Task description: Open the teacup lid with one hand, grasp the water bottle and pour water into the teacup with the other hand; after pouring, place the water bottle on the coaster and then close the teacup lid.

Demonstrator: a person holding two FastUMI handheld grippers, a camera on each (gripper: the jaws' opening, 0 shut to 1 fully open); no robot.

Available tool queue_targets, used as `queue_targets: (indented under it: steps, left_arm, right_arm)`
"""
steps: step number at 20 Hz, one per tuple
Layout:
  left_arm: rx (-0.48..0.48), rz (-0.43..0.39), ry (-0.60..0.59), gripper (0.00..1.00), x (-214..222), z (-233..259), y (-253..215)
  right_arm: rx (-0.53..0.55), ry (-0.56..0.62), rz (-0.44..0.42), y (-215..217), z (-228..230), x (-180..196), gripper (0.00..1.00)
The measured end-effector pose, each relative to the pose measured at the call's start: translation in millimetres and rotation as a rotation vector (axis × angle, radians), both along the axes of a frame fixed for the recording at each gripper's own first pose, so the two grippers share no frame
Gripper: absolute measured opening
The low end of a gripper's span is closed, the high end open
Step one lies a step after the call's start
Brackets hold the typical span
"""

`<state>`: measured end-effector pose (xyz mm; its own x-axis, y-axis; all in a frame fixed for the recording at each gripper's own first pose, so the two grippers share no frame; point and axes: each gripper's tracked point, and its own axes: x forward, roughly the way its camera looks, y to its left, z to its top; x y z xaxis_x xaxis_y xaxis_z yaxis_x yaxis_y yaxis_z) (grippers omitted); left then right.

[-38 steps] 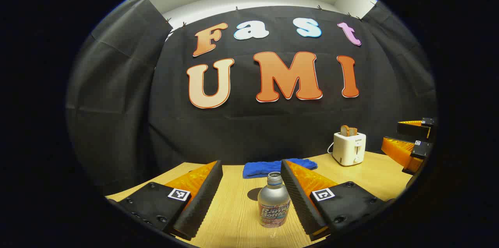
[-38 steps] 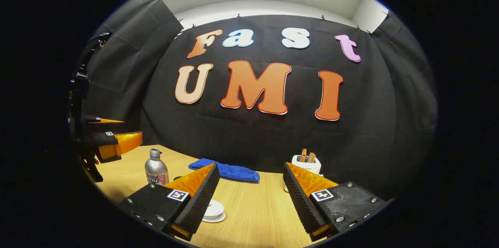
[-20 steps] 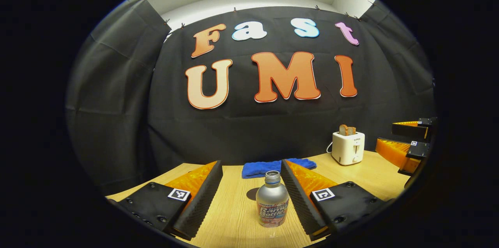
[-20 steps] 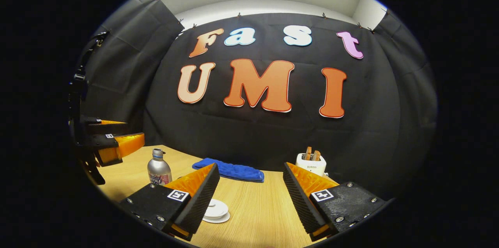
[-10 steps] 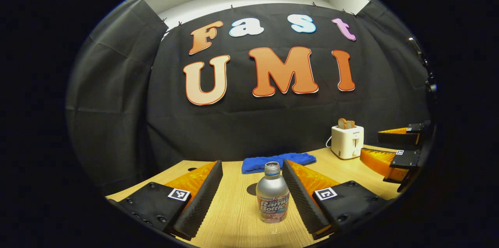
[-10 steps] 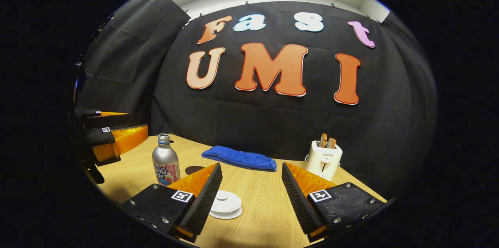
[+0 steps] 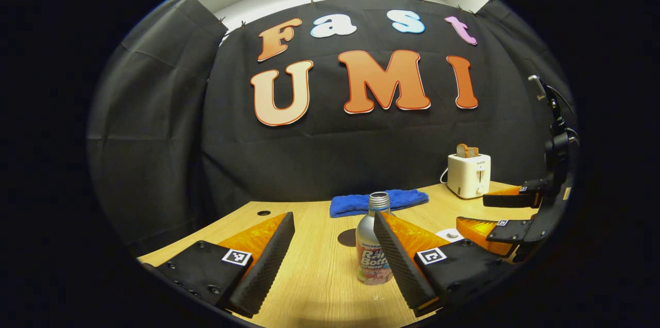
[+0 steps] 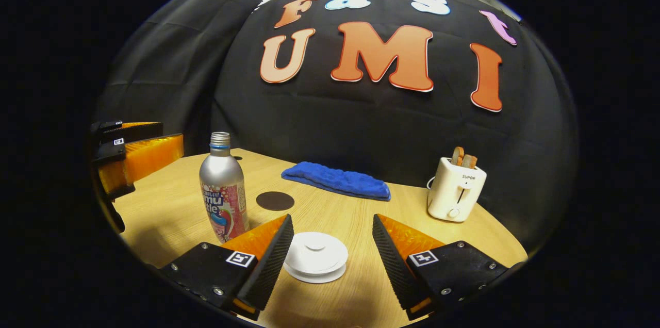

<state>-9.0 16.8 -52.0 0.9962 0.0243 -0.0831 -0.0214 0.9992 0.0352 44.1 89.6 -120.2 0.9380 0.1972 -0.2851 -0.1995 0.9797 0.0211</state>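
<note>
1. Two grippers over a light wood table (image 7: 309,276), both level and pointing toward the booth's back wall.
2. Left gripper (image 7: 334,238): jaws spread wide, nothing between the pads. Silver water bottle (image 7: 372,245) stands upright in the gap, close against the right finger; contact cannot be told. Bottle is uncapped.
3. In the right gripper view the left gripper (image 8: 135,150) sits at the far left edge, fingers horizontal and stacked, short of the water bottle (image 8: 223,189).
4. Right gripper (image 8: 332,243): jaws spread, tilted slightly down toward the table. White teacup lid (image 8: 315,256) lies below and between the fingers, nearer the left finger, not gripped.
5. In the left gripper view the right gripper (image 7: 502,212) shows at the right edge, fingers apart, low above the table, with a bit of the white lid (image 7: 449,235) beside it.
6. Dark round coaster (image 8: 275,200) lies flat just behind the bottle, apart from it.
7. Blue towel (image 8: 337,181) lies near the back wall; white toaster (image 8: 456,190) with bread slices stands at back right.
</note>
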Motion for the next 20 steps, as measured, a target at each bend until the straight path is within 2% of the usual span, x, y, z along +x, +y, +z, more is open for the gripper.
queue_targets:
  steps: [5, 6, 7, 9, 10, 11, 12, 13, 14, 15, 16, 20]
  left_arm:
    - [0.016, 0.006, 0.003, 1.00, -2, -1, 4]
    - [0.018, 0.006, 0.005, 1.00, -2, -3, 3]
    - [0.019, 0.003, 0.008, 1.00, -2, -4, 3]
    - [0.022, -0.001, 0.015, 1.00, -3, -6, 1]
    - [0.024, -0.001, 0.018, 1.00, -3, -8, 1]
    - [0.025, -0.003, 0.018, 1.00, -2, -7, 1]
    - [0.026, -0.007, 0.019, 0.95, -1, -8, 0]
    - [0.026, -0.008, 0.018, 1.00, -1, -8, -1]
    - [0.025, -0.010, 0.018, 0.95, -1, -9, -1]
    - [0.025, -0.011, 0.019, 1.00, -1, -10, -1]
    - [0.022, -0.013, 0.022, 1.00, -1, -11, -1]
    - [0.010, -0.029, 0.030, 1.00, -1, -15, -7]
  right_arm:
    - [0.030, 0.079, 0.049, 16, -29, 8, 0.93]
    - [0.033, 0.092, 0.062, 18, -34, 9, 0.83]
    - [0.036, 0.106, 0.065, 18, -38, 11, 0.78]
    - [0.065, 0.130, 0.071, 21, -44, 13, 0.73]
    - [0.085, 0.137, 0.071, 22, -43, 13, 0.66]
    - [0.096, 0.141, 0.070, 22, -44, 15, 0.65]
    - [0.115, 0.150, 0.081, 24, -44, 15, 0.59]
    - [0.123, 0.149, 0.078, 25, -43, 16, 0.53]
    - [0.126, 0.151, 0.077, 24, -43, 17, 0.37]
    - [0.130, 0.150, 0.077, 22, -41, 16, 0.37]
    - [0.137, 0.160, 0.075, 20, -41, 14, 0.30]
    - [0.165, 0.171, 0.083, 20, -42, 15, 0.22]
